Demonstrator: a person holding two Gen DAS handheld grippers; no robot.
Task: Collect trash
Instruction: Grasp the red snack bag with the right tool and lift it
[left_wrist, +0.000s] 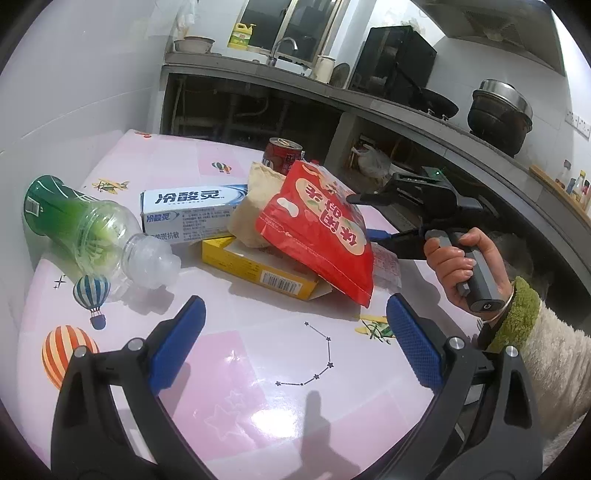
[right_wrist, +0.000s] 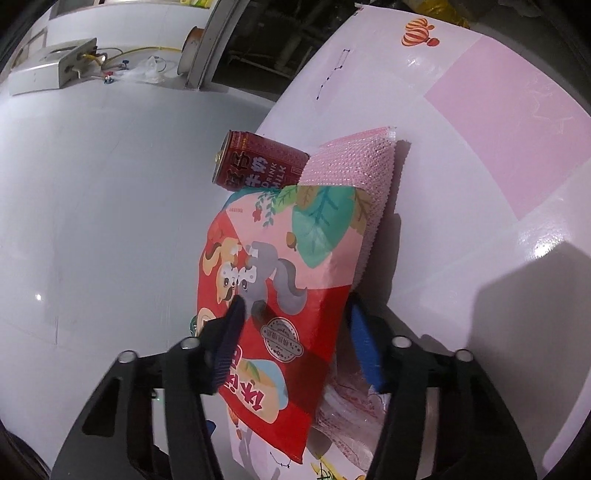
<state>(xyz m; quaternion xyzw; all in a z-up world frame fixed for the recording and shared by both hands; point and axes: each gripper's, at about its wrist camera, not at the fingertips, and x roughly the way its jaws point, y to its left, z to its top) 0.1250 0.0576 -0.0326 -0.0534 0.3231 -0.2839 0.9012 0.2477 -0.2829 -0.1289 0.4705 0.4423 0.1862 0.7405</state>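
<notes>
A red snack bag (left_wrist: 317, 236) lies tilted on a pile of trash on the pink table (left_wrist: 229, 373). My right gripper (left_wrist: 373, 218) straddles the bag's right end, one finger above and one below; in the right wrist view (right_wrist: 295, 332) its jaws are still apart around the bag (right_wrist: 280, 295). Under the bag are a yellow box (left_wrist: 258, 266), a toothpaste box (left_wrist: 188, 214) and a beige pouch (left_wrist: 255, 206). A red can (left_wrist: 282, 155) stands behind. A clear green bottle (left_wrist: 85, 229) lies left. My left gripper (left_wrist: 295, 343) is open and empty above the table.
A pink bubble-wrap pouch (right_wrist: 354, 177) lies by the can (right_wrist: 258, 162). A clear wrapper (left_wrist: 386, 266) lies under the bag's right end. A kitchen counter (left_wrist: 369, 99) with pots and a sink runs behind the table. A white wall is at left.
</notes>
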